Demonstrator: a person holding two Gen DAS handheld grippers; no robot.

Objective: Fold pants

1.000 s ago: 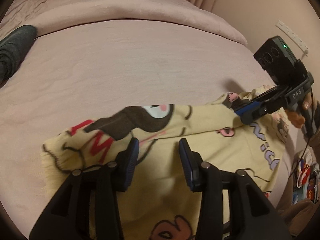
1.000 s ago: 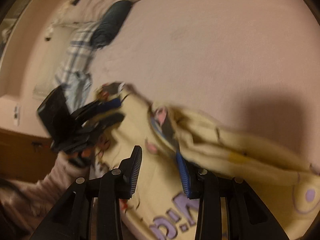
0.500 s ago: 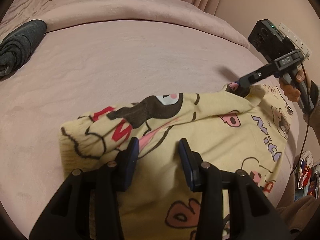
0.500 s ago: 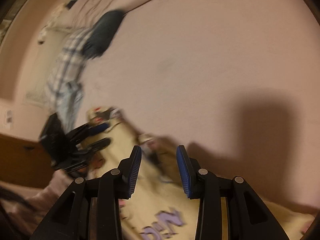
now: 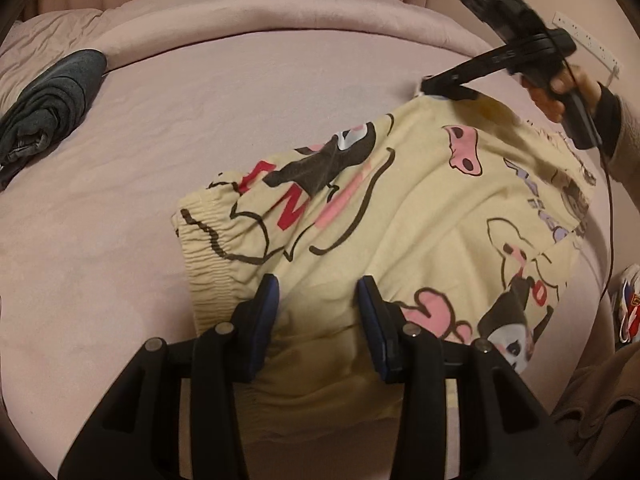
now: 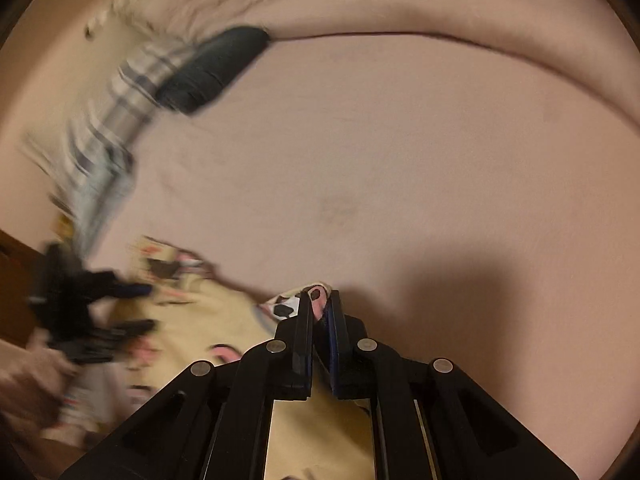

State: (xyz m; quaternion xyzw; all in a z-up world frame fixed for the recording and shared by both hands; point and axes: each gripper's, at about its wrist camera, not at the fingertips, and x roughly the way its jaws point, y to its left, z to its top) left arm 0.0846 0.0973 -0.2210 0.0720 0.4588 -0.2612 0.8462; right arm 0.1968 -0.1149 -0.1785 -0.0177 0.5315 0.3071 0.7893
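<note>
Pinching the far right corner of the yellow pants (image 5: pixel 400 216) in our right gripper (image 6: pixel 319 300), we hover the spread left gripper (image 5: pixel 318 300) over their near edge on the bed (image 5: pixel 200 100)

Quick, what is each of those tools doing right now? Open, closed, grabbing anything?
Left tool: open, hovering over the yellow pants, gripping nothing.
Right tool: closed on a corner of the pants.
</note>
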